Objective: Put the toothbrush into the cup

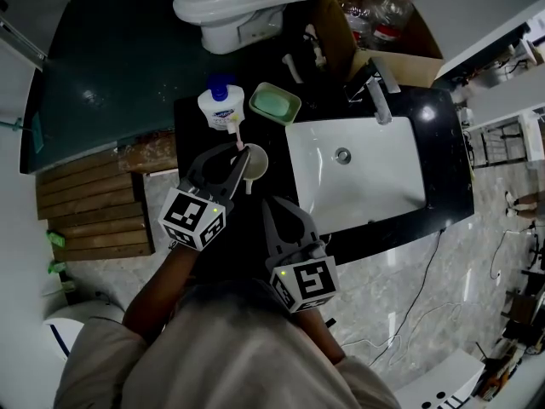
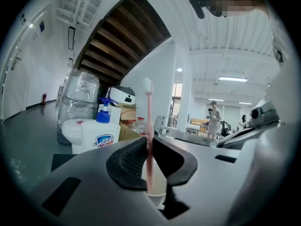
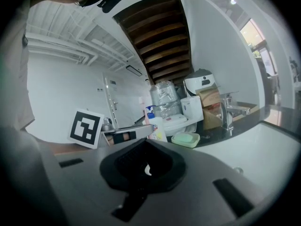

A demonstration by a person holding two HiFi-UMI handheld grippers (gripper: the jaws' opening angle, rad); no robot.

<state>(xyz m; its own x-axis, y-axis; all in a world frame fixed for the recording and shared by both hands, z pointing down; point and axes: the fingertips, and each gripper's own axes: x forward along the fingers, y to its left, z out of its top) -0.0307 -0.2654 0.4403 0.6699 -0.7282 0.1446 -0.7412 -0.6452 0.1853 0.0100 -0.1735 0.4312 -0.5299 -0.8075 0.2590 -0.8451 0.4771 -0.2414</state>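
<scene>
A pink toothbrush [image 2: 149,126] stands upright with its bristle head on top, and my left gripper [image 2: 149,149] is shut on its handle. Directly below it is the white cup [image 2: 155,197], and the handle's lower end reaches the cup's mouth. In the head view the left gripper [image 1: 241,156] holds the toothbrush [image 1: 239,141] at the rim of the cup [image 1: 255,163], on the dark counter [image 1: 192,113] left of the sink. My right gripper [image 1: 274,207] hangs nearer the counter's front edge, shut with nothing in it; in its own view the right gripper [image 3: 146,168] holds nothing.
A white soap pump bottle [image 1: 221,105] and a green soap dish [image 1: 274,103] stand just behind the cup. The white sink [image 1: 358,177] with its faucet [image 1: 379,96] lies to the right. A toilet [image 1: 230,2] and a cardboard box [image 1: 336,24] of bottles are further back.
</scene>
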